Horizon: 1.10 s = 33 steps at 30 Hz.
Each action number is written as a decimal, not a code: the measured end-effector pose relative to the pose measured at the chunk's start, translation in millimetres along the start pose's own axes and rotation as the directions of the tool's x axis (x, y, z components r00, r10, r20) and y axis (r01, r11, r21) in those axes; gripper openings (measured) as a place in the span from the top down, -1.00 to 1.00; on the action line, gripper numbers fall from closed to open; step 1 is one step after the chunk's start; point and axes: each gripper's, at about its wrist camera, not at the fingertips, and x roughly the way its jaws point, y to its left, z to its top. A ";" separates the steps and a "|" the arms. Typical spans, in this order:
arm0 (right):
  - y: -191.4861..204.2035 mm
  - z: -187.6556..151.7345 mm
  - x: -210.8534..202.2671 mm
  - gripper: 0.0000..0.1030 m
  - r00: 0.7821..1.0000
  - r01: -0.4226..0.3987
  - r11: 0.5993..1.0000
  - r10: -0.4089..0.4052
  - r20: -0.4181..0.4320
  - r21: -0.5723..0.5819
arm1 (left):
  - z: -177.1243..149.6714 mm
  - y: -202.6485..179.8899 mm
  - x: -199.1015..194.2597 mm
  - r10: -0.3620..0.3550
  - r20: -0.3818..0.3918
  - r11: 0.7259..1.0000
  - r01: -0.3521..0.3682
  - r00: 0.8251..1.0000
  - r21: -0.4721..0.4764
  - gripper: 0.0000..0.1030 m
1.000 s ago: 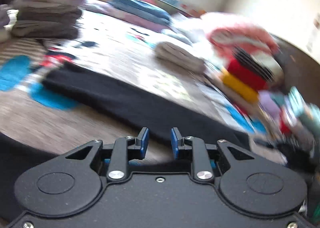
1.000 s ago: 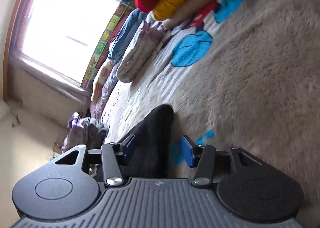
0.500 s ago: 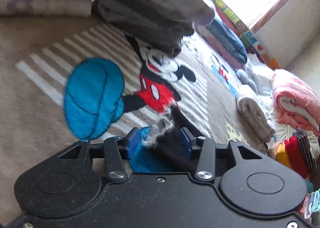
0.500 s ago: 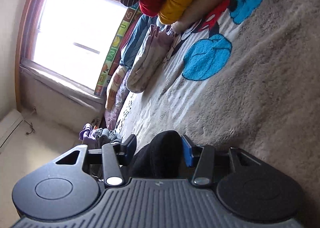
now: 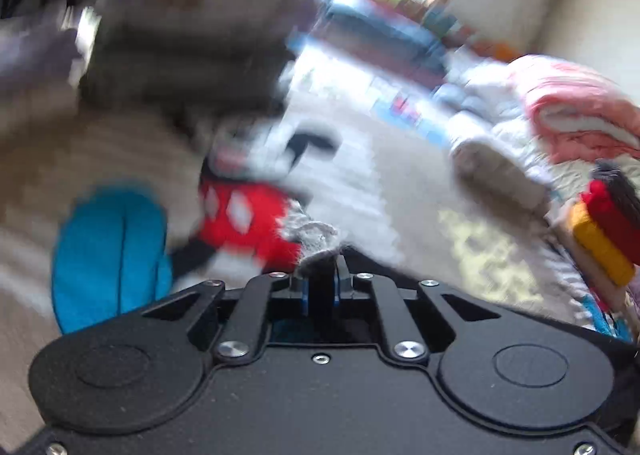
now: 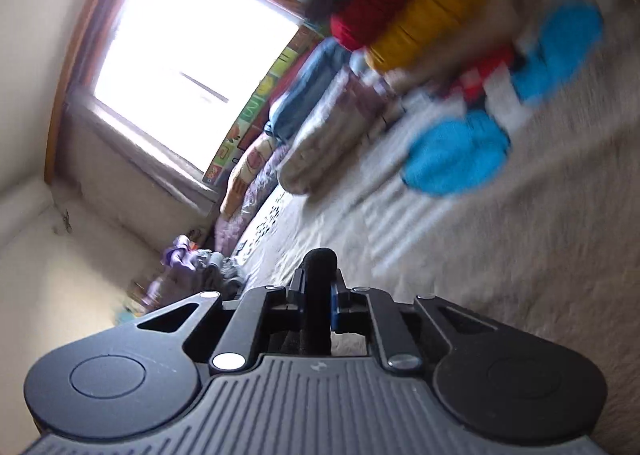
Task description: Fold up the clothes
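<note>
In the left wrist view my left gripper (image 5: 320,277) is shut on a fold of black garment (image 5: 320,295), with a tuft of the beige blanket's pile at its tips. In the right wrist view my right gripper (image 6: 318,287) is shut on another black fold of the garment (image 6: 318,267), which sticks up between the blue pads. Both sit just above the fuzzy beige blanket (image 6: 520,255) with its cartoon mouse print (image 5: 244,215). Most of the garment is hidden under the grippers. Both views are blurred by motion.
Stacks of folded clothes lie around the bed: dark grey ones (image 5: 180,67) at the back left, a pink one (image 5: 576,115) and a red and yellow stack (image 5: 604,223) at the right, a beige roll (image 5: 496,175). A bright window (image 6: 192,67) lies beyond the bed.
Both grippers have closed from open onto the black garment. The left gripper swung from the garment's edge to over the mouse print, and both views are moving.
</note>
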 end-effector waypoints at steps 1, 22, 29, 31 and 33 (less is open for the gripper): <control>8.8 0.8 -1.7 0.75 1.000 0.013 0.998 -0.013 0.010 -0.063 | 2.1 -2.0 -4.9 -0.014 0.033 1.000 0.014 0.999 0.012 0.86; 11.3 -14.3 20.0 0.55 0.947 0.283 0.914 -0.314 -0.065 -0.292 | 9.1 11.1 53.9 -0.007 -0.083 1.000 0.006 0.997 -0.023 0.83; 67.2 -23.9 -15.4 0.12 0.965 0.247 0.793 -0.255 0.064 -0.557 | 17.9 23.2 43.8 -0.035 -0.142 0.991 0.016 0.989 -0.130 0.29; 86.5 -37.8 -9.8 0.13 0.979 0.147 0.718 -0.204 -0.003 -0.680 | 15.9 23.9 44.0 -0.028 -0.159 0.990 0.005 0.987 -0.139 0.26; 95.6 -51.2 0.2 0.21 0.975 0.084 0.649 -0.210 -0.072 -0.756 | 12.9 24.0 45.5 -0.025 -0.176 0.989 -0.001 0.984 -0.146 0.26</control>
